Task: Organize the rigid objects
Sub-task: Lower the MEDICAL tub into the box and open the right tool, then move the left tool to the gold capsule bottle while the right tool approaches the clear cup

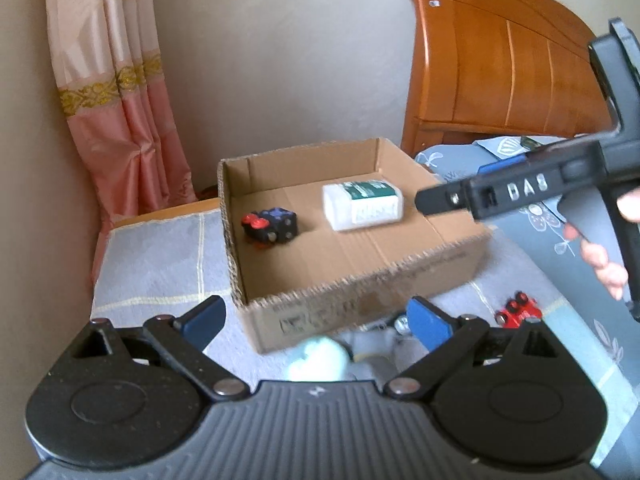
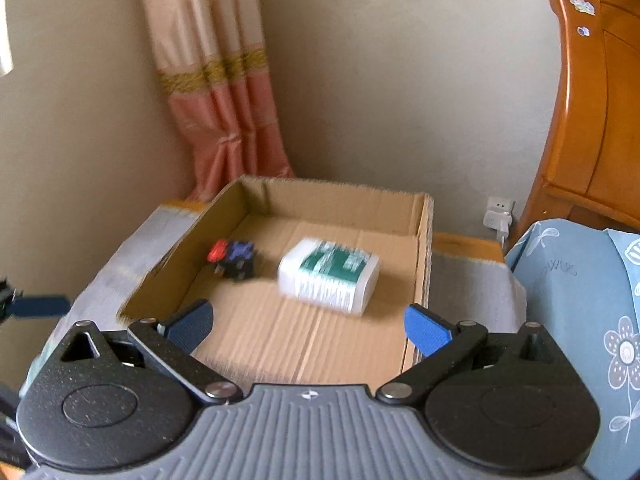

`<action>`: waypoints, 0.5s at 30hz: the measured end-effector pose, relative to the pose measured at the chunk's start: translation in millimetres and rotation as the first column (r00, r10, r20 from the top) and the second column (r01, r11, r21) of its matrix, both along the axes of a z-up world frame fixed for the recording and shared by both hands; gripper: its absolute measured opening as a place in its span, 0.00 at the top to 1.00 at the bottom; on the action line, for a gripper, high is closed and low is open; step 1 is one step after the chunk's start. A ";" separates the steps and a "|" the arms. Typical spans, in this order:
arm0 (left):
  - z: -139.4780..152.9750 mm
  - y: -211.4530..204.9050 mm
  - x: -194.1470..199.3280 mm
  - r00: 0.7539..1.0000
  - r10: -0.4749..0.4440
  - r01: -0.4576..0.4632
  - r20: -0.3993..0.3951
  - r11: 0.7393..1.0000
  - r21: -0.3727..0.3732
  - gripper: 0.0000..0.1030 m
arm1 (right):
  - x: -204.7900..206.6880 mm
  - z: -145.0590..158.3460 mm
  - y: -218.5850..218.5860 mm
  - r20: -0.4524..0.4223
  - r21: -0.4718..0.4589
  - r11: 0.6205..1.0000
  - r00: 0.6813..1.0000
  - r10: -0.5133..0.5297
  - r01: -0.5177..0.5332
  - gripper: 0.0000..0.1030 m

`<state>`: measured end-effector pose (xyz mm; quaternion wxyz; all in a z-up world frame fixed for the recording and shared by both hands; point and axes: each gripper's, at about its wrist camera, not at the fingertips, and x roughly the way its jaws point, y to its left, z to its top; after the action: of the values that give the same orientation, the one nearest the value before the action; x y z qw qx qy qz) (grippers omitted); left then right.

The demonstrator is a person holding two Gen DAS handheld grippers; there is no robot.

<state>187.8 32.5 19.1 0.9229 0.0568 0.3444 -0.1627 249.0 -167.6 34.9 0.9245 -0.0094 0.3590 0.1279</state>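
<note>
We see a cardboard box on a grey cloth, already holding a white-and-green packet on its right half and a black, blue and red cube toy on its left. Outside it, just beyond the near wall, lie a pale blurred object and, further right, a small red toy. Our left gripper stands wide and empty, the pale object directly below and between its fingers, so we judge this hand the nearer. Our right gripper, also wide and empty, hangs over the box's near right corner, the packet lying beyond its fingers
</note>
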 end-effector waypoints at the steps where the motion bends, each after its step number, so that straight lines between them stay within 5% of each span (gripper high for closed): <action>1: -1.6 -1.7 -6.9 1.000 0.007 -0.008 0.012 1.000 0.010 0.06 | -9.6 -2.6 0.5 0.004 -0.003 1.000 1.000 0.008 -0.008 0.00; 15: -53.4 -7.7 -65.8 0.997 0.072 -0.073 0.016 0.995 0.073 0.03 | -109.4 -69.8 6.2 -0.032 0.019 0.997 0.997 0.071 -0.071 0.00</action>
<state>122.0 24.9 -34.4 0.9277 0.0794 0.3459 -0.1158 139.5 -161.4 -34.9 0.9133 -0.0120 0.3726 0.1639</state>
